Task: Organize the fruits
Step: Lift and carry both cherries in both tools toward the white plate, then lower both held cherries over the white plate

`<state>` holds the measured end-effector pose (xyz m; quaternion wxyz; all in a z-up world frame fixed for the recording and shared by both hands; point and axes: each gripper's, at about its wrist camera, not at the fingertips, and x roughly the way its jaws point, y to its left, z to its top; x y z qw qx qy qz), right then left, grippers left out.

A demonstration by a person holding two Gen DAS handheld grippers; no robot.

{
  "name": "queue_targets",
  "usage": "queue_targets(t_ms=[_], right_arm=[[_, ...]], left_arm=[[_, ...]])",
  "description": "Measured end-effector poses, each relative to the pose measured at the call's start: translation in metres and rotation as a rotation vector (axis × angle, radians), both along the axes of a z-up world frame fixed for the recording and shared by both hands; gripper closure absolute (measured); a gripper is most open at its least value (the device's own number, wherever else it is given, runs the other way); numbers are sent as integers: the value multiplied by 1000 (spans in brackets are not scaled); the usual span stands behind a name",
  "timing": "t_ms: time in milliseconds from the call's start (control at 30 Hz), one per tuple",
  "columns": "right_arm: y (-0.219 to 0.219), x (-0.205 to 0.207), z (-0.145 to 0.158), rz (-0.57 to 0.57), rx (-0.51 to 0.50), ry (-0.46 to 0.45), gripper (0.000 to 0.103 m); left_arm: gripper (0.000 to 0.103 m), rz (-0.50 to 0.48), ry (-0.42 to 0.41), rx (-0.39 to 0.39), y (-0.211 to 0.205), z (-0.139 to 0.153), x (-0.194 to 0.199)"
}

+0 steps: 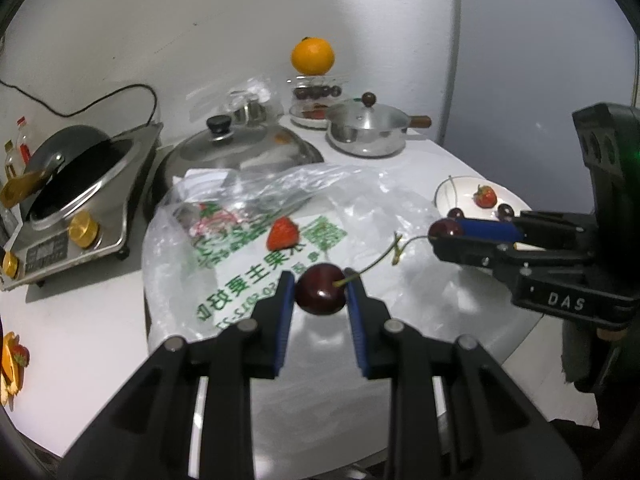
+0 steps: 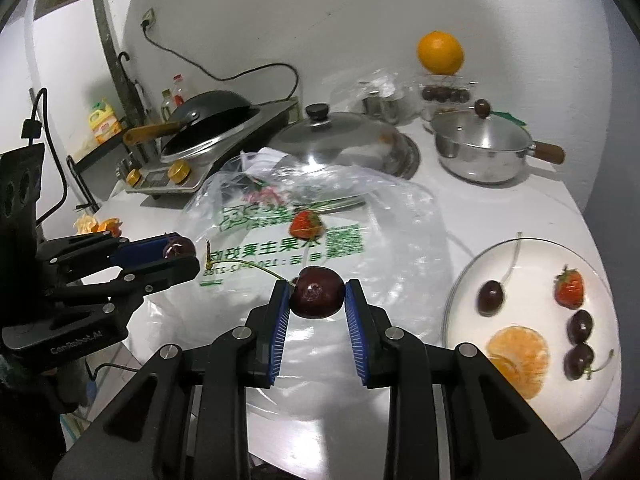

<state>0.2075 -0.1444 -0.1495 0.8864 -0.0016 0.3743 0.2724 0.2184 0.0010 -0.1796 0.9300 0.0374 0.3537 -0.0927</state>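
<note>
White worktop [image 2: 500,208] is carrying the kitchenware and fruit, backed by a pale wall. Across its middle, a clear plastic bag [image 2: 360,216] with green print is lying flat, with one strawberry [image 2: 305,224] resting on it. Behind the bag, a large steel lid [image 2: 344,140] and a lidded steel pot [image 2: 484,152] are standing. At right, a white plate [image 2: 532,412] is holding cherries, a strawberry and a peeled orange. An orange [image 2: 440,53] is sitting atop a glass jar at the back.

Left tongs [image 1: 321,294] are gripping a dark cherry [image 1: 320,295] between the blue pads, above the bag. Right tongs [image 2: 317,298] are gripping a second cherry [image 2: 317,297] likewise. One forked stem [image 2: 240,266] is joining both cherries.
</note>
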Motion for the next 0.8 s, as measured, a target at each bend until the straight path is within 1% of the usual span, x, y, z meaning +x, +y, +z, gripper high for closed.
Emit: queue_targets(t_ms=[500,800], right_arm=[[-63,1,2,-90,10,-19,73],[-97,4,0,-142,7,-18,73]], left_arm=[[76,-58,-6,25,-52,9,11],[76,-94,-2,29,-80,8,22]])
